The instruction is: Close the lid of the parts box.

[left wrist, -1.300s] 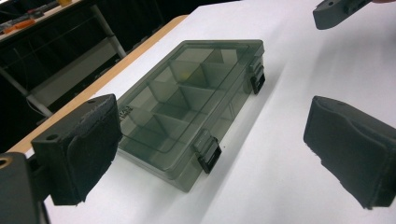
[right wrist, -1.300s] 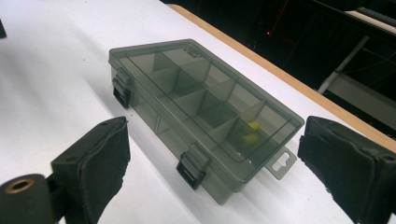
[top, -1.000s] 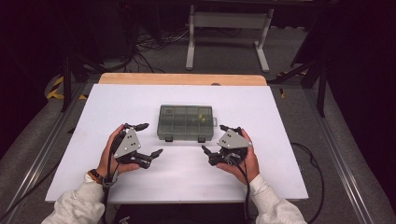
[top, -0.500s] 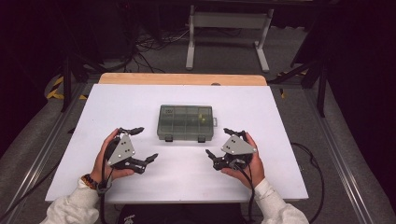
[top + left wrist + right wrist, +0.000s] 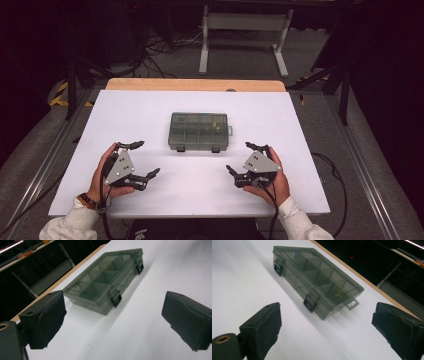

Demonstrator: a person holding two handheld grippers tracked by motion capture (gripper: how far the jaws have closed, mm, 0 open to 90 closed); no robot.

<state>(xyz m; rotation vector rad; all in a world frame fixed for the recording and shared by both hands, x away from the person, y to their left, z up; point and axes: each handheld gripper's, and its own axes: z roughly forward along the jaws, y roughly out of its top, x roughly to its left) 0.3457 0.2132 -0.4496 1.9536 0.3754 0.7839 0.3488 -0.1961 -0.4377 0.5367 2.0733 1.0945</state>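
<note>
The white bench [image 5: 200, 185] carries one thing, a smoky translucent compartment box [image 5: 200, 131], lying flat near the bench's middle with its lid down and both black latches [image 5: 116, 299] on the side facing the person. A small hang tab [image 5: 351, 304] juts from its right end, and something yellow sits in a compartment at that end.

The left tongs [image 5: 141, 159] rest on the bench to the near left of the box, well apart from it, jaws spread wide and empty. The right tongs [image 5: 241, 158] sit to the box's near right, likewise wide apart and holding nothing.

The step looks like approaching the box to undo the latches. It would go best with one tongs steadying a box end while the other hooks a latch's lower edge, lifting gently so the light box does not slide.
</note>
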